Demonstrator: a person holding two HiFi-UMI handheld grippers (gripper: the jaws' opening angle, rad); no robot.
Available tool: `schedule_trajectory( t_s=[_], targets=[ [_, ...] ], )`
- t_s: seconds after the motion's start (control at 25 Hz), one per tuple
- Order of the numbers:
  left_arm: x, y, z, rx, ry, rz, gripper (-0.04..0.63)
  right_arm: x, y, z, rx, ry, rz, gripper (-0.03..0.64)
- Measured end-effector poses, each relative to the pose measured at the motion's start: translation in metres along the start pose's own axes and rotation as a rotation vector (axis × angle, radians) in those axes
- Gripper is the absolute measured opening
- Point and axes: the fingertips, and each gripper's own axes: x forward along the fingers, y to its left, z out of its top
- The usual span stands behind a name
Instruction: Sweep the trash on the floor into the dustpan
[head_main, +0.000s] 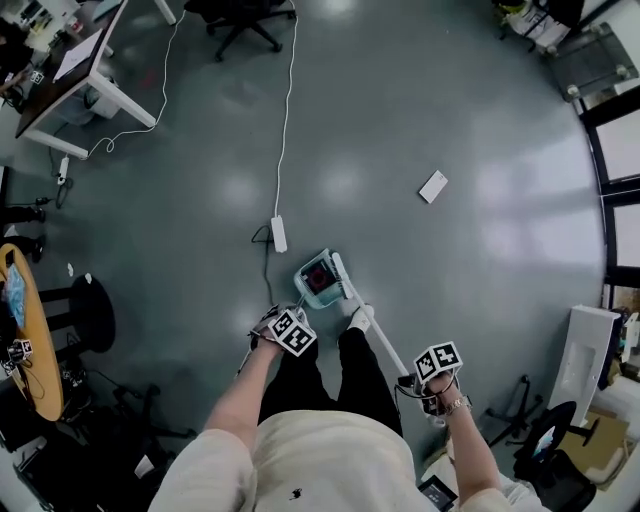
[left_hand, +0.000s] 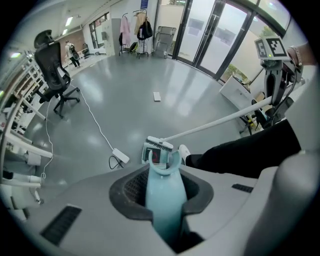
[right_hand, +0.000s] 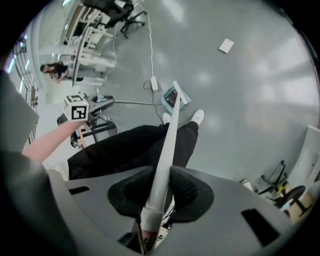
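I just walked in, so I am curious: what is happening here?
A person is sweeping. The left gripper is shut on the handle of the light blue dustpan; the right gripper is shut on the white broom. The broom head sits at the dustpan's mouth, with something red inside the pan. A white piece of paper lies farther away, not yet swept.

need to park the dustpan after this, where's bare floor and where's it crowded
Widest bare floor: ahead, between the white cable and the flat white card. Crowded: the left by desk, round table and stool; lower right by the white cabinet.
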Motion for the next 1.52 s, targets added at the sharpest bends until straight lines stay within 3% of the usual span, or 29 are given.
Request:
schedule_trajectory(
  t_s=[0.16, 0.32, 0.48, 0.64, 0.88, 1.04, 1.28, 1.52],
  targets=[
    [-0.007, 0.012, 0.029, 0.050, -0.027, -0.003, 0.092, -0.040, -0.005, 0.010, 0.115, -0.132, 0.096, 0.115],
    [-0.003, 0.017, 0.082, 0.055, -0.048, -0.007, 0.092, -0.090, -0.037, 0.041, 0.221, -0.269, 0.184, 0.115],
    [0.020, 0.017, 0.156, 0.071, -0.049, -0.014, 0.092, -0.147, -0.103, 0.099, 0.280, -0.347, 0.222, 0.115],
    [0.046, 0.003, 0.239, 0.067, -0.031, -0.021, 0.092, -0.218, -0.194, 0.155, 0.298, -0.354, 0.218, 0.115],
    [0.079, 0.000, 0.372, -0.032, -0.021, 0.017, 0.092, -0.343, -0.340, 0.248, 0.253, -0.300, 0.071, 0.115],
    [0.097, -0.005, 0.438, -0.055, -0.017, 0.013, 0.092, -0.399, -0.407, 0.307, 0.259, -0.314, 0.016, 0.115],
    [0.116, 0.003, 0.497, -0.020, -0.009, 0.011, 0.092, -0.421, -0.457, 0.373, 0.248, -0.293, -0.100, 0.115],
    [0.122, 0.006, 0.537, -0.020, -0.024, -0.005, 0.092, -0.394, -0.453, 0.392, 0.023, -0.116, -0.328, 0.117]
  ],
)
